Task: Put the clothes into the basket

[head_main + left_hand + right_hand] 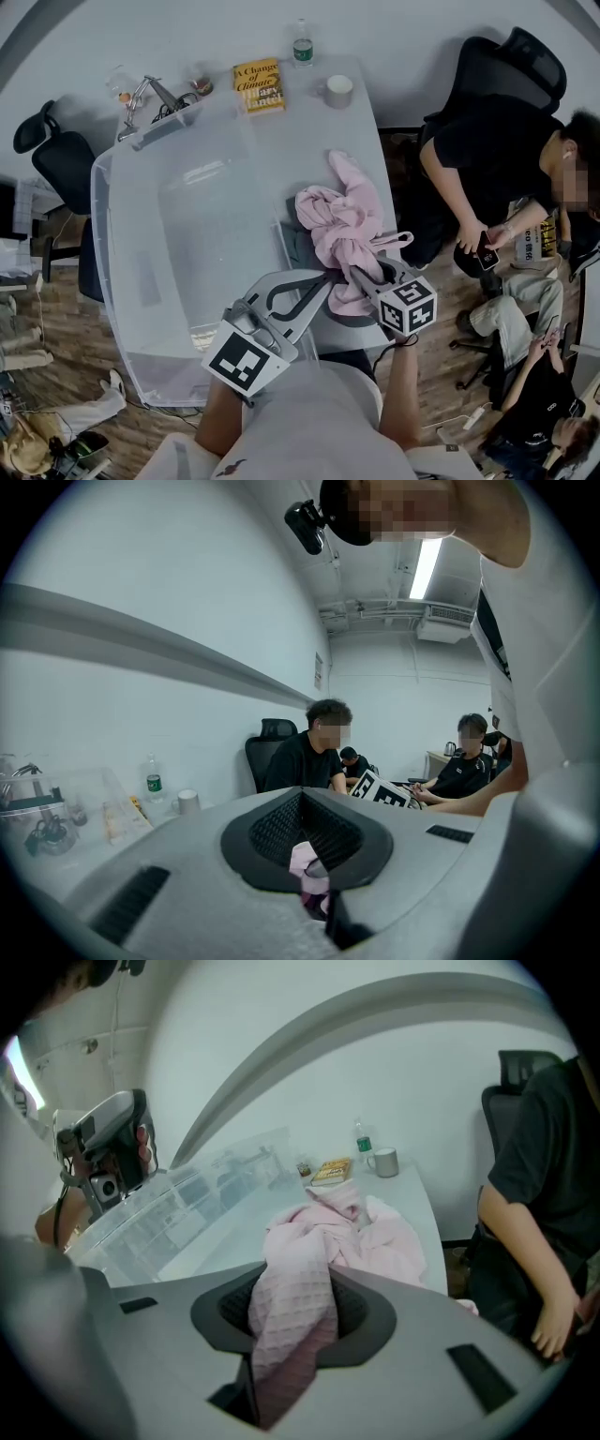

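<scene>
A pink garment lies bunched on the right part of the white table, partly over a grey cloth. The basket is a large clear plastic bin that fills the table's left side. My right gripper is shut on the garment's near end. In the right gripper view the pink waffle cloth runs from the pile down between the jaws of my right gripper. My left gripper meets the same near end from the left. A small bit of pink cloth shows pinched between its nearly closed jaws.
At the table's far end are a yellow book, a water bottle and a mug. Metal tools lie behind the bin. A seated person is close to the table's right edge. An office chair stands left.
</scene>
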Demonstrator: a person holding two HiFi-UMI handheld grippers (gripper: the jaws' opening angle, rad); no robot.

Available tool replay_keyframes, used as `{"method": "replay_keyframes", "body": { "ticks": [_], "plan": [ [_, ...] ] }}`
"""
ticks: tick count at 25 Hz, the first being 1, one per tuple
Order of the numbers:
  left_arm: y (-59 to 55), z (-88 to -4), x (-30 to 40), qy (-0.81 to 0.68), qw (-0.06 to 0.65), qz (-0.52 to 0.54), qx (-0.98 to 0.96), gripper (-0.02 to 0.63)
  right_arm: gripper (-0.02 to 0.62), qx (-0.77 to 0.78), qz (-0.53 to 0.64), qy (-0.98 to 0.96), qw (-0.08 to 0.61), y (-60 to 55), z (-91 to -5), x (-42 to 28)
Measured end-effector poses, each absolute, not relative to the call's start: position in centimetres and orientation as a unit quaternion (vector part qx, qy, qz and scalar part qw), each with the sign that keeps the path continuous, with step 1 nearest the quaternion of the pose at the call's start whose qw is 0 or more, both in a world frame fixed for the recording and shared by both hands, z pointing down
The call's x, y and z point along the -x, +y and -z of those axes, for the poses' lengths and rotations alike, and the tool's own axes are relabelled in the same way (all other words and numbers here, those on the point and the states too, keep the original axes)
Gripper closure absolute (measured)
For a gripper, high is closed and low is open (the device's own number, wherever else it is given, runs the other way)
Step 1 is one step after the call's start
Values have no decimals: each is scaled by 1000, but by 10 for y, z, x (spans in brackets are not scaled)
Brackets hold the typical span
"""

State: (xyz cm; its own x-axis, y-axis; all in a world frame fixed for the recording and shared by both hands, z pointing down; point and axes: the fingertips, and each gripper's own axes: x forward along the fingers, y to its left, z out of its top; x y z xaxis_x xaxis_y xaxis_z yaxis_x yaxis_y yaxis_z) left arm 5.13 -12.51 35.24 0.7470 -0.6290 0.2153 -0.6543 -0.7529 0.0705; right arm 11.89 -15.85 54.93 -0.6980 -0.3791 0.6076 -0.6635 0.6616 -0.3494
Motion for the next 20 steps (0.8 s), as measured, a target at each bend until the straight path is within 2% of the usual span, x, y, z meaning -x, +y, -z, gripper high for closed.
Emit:
{"method": "replay_keyframes", "body": {
  "ticks": [20],
  "plan": [
    [-108,-327,-49,-352,44,-68,-933,600,470,-313,-212,-909,177,-155,-443,-118]
  ]
}}
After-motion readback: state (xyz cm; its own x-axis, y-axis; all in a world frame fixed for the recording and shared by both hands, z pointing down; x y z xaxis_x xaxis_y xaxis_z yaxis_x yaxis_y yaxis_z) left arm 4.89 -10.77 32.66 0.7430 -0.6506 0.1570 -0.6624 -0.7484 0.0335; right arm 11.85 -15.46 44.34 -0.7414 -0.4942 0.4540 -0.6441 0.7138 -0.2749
